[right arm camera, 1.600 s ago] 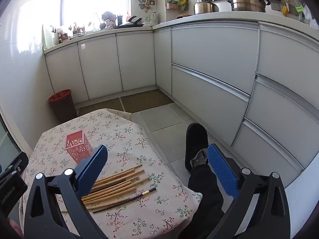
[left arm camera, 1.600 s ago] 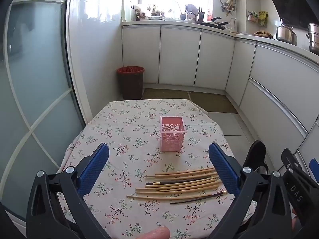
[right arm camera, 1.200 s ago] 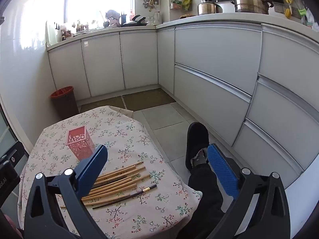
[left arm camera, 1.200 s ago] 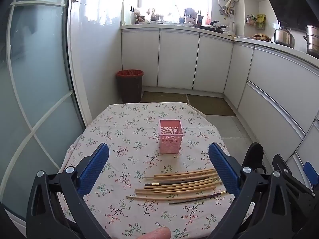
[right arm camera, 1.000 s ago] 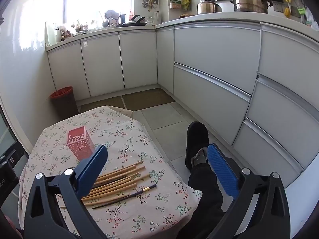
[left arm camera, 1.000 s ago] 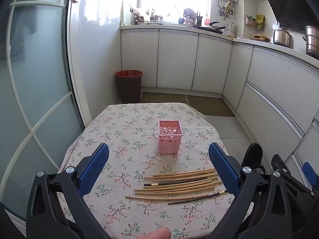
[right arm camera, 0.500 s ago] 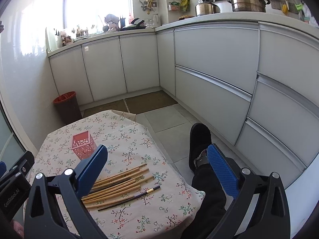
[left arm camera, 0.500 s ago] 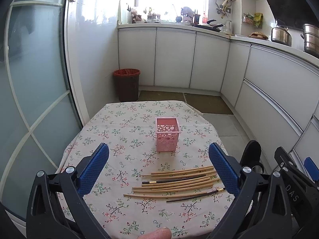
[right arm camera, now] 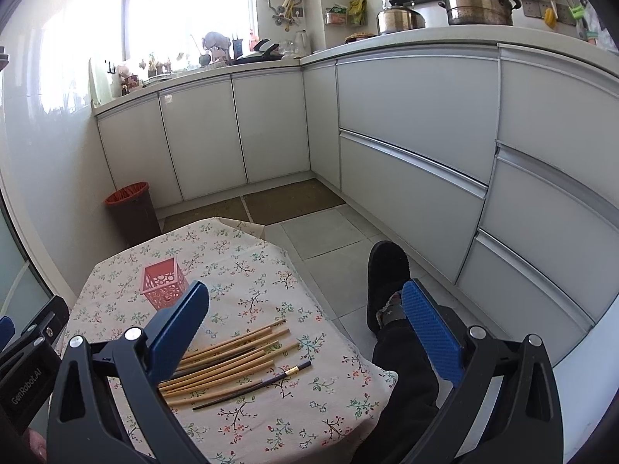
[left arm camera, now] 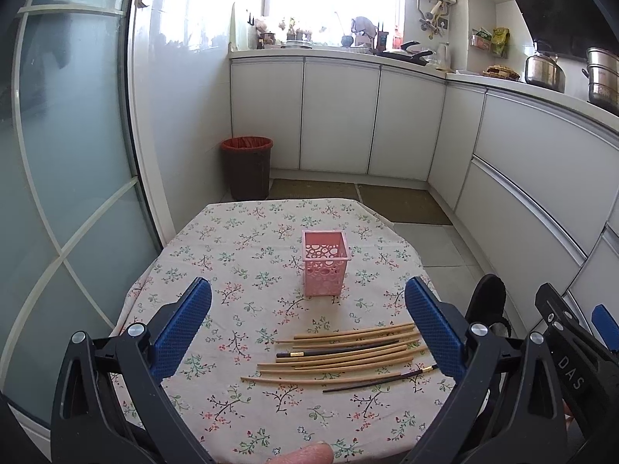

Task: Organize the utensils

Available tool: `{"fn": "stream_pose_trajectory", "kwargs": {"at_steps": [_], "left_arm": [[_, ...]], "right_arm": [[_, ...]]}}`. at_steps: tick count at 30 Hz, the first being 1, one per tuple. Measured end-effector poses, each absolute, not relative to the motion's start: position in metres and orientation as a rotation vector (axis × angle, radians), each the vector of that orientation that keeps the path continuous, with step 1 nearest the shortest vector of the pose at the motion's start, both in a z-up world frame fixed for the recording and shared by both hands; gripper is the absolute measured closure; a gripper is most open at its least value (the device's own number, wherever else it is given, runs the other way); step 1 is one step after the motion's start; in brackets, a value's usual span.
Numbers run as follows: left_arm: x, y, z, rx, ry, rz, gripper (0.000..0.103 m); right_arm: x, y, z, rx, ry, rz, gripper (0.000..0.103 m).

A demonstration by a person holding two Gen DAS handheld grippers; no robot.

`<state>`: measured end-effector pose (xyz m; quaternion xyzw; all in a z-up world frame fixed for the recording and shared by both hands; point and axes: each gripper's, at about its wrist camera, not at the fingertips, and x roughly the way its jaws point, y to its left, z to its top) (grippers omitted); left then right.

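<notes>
Several bamboo chopsticks (left arm camera: pixel 348 352) (right arm camera: pixel 232 359) lie in a loose row on the floral tablecloth (left arm camera: pixel 240 270), with two dark chopsticks (left arm camera: pixel 379 381) (right arm camera: pixel 255 384) among them. Behind the row stands an empty pink perforated holder (left arm camera: pixel 324 263) (right arm camera: pixel 164 288), upright. My left gripper (left arm camera: pixel 307 326) hangs open above the near half of the table, nothing between its blue pads. To its right my right gripper (right arm camera: pixel 305 326) is also open and empty, held over the table's right edge; its frame (left arm camera: pixel 572 352) shows at the edge of the left wrist view.
The small table stands in a kitchen corner, with a glass door (left arm camera: pixel 58 193) to its left and white cabinets (left arm camera: pixel 340 116) behind and to the right. A red-lined bin (left arm camera: pixel 247 166) sits on the floor beyond. A person's leg and dark slipper (right arm camera: pixel 387 278) rest right of the table.
Both grippers have drifted slightly back and up, so the table sits a little lower in view. The chopsticks and holder have not moved, and both grippers stay open.
</notes>
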<state>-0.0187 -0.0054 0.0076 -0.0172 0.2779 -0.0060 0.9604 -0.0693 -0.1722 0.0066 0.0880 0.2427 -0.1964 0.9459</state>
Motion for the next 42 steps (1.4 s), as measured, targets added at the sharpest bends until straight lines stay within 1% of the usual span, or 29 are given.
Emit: {"fn": "stream_pose_trajectory", "kwargs": {"at_steps": [42], "left_arm": [[-0.0259,-0.0026,0.0118,-0.042,0.543,-0.026,0.007]], "right_arm": [[-0.0754,-0.1751,0.0122,0.179,0.503,-0.417,0.005]]}}
